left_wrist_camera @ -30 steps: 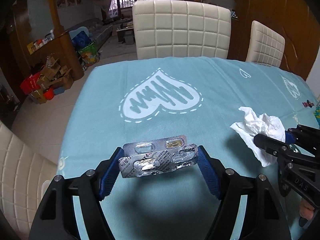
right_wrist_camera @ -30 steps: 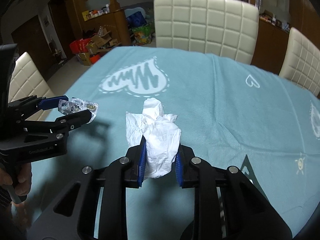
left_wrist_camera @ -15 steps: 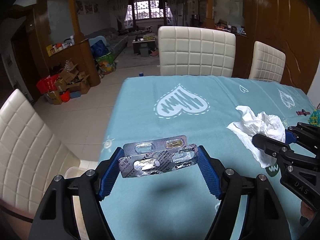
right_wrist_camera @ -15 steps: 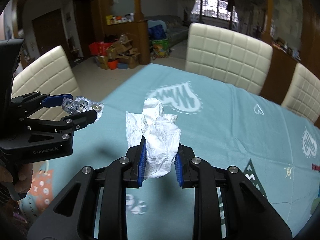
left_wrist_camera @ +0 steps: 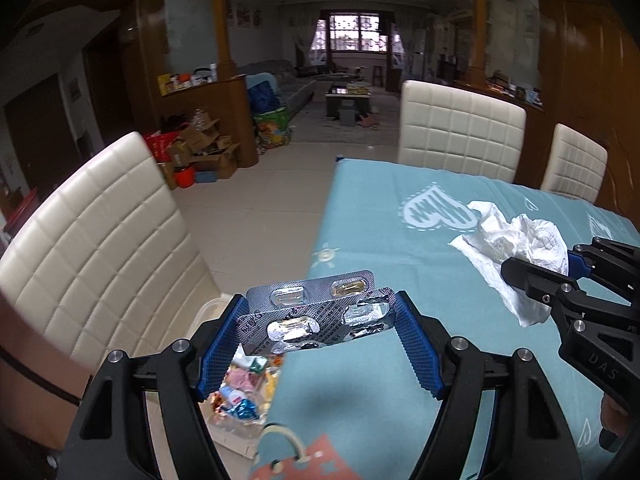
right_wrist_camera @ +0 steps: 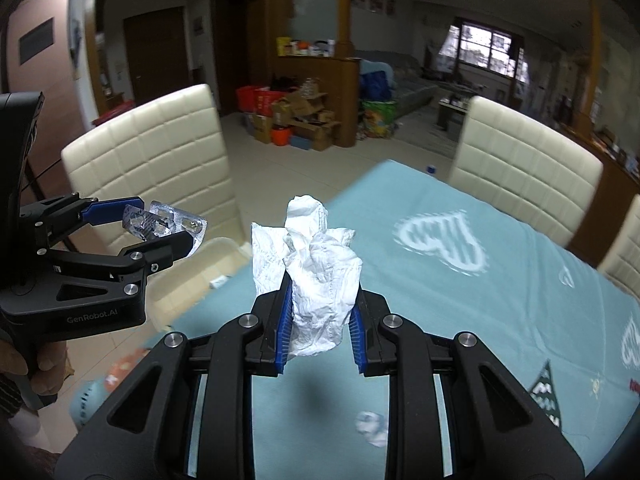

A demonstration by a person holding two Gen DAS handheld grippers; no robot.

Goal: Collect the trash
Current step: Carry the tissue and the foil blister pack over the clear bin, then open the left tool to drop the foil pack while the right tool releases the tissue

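Two tongs carry trash above the desk (left_wrist_camera: 360,392) edge. Left tongs (left_wrist_camera: 318,328) clamp the blister packs (left_wrist_camera: 316,312) flat by their side edges; right tongs (right_wrist_camera: 318,320) pinch the crumpled tissue (right_wrist_camera: 316,268) tight. Both loads hang near the floor bin (left_wrist_camera: 240,392), presumably for dropping.
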